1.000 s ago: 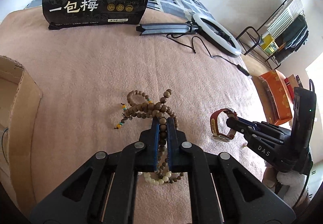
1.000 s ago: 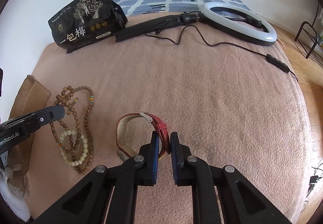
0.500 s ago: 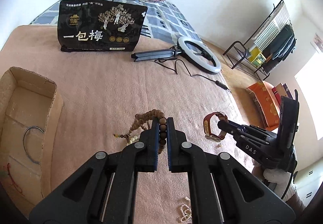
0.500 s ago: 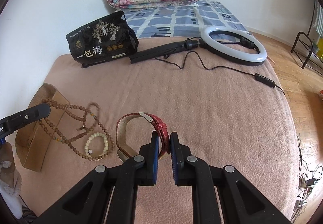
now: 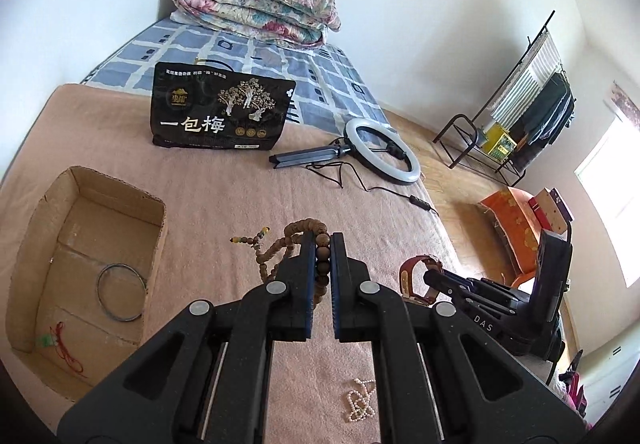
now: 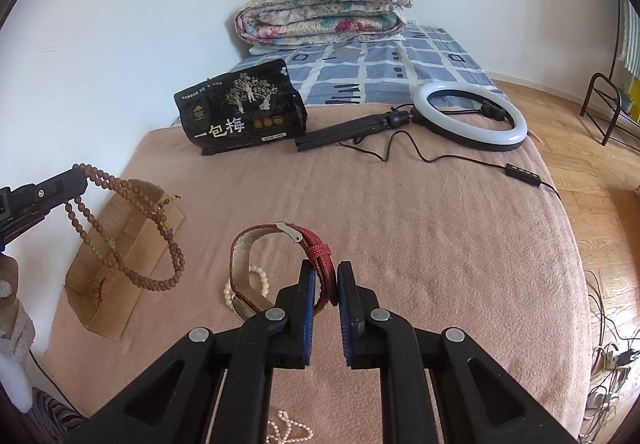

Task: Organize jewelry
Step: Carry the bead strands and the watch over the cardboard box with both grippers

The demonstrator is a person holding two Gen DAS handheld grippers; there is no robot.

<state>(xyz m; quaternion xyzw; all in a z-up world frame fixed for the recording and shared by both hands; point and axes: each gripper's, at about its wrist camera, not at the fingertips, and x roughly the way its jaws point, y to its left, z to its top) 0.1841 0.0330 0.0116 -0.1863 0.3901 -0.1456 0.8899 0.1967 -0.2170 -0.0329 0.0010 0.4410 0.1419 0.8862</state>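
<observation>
Now that both pieces have come up off the blanket, my left gripper (image 5: 323, 244) is clamped on the wooden bead necklace (image 6: 132, 236), whose long loops hang free in the air beside and above the cardboard box (image 5: 156, 220), where a second ago they lay in a heap on the fabric. My right gripper (image 6: 323, 276) is pinched on the red strap of the watch (image 6: 280, 240), lifted clear as well, its band curling out ahead of the fingers. With the necklace raised, the small white bead bracelet (image 6: 244, 284) that was tangled in it lies alone on the pink blanket (image 6: 440, 244), and a fine pearl chain (image 5: 358, 400) sits loose near my left arm. Inside the box I see a thin metal bangle (image 5: 120, 292) and a red string (image 5: 66, 348) already put away. I judge the pickup done for both hands, with the carry to the box next: the necklace is nearest to it, and its swinging loops could snag the box wall. The bracelet and chain remain to be collected.
</observation>
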